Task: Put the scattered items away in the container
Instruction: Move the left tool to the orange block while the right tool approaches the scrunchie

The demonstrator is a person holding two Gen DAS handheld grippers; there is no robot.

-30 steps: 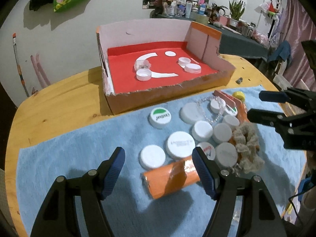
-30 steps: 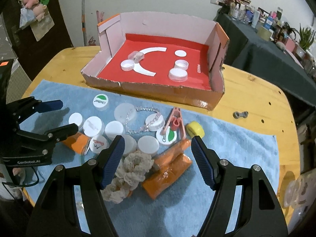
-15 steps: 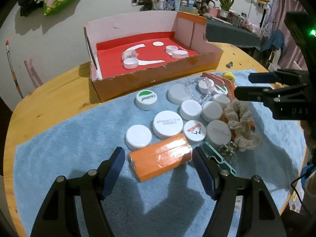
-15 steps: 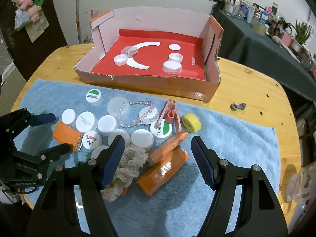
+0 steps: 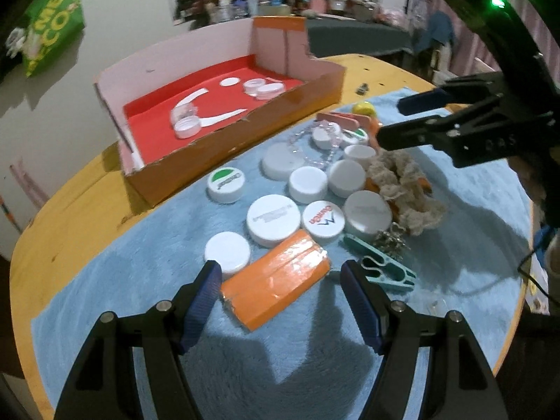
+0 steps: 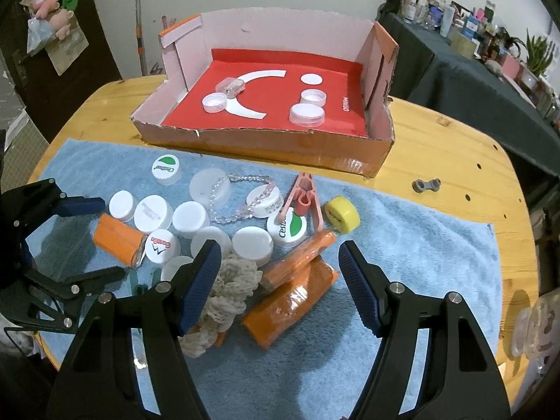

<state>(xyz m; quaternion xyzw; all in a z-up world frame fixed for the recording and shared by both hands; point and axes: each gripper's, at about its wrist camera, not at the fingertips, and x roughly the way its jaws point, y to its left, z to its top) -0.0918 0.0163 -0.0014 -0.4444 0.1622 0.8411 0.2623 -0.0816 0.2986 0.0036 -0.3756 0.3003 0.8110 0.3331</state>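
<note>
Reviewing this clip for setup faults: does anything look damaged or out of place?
Yes. The cardboard box has a ragged, torn front edge. A small grey metal part lies alone on the bare wooden table, off the blue towel where the other items sit.

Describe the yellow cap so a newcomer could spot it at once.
Start at the cardboard box with the red floor, then drop to the blue towel in front of it. At the right edge of the clutter, just right of the pink clip, lies the yellow cap. It is the only yellow cap; the others are white.
</note>
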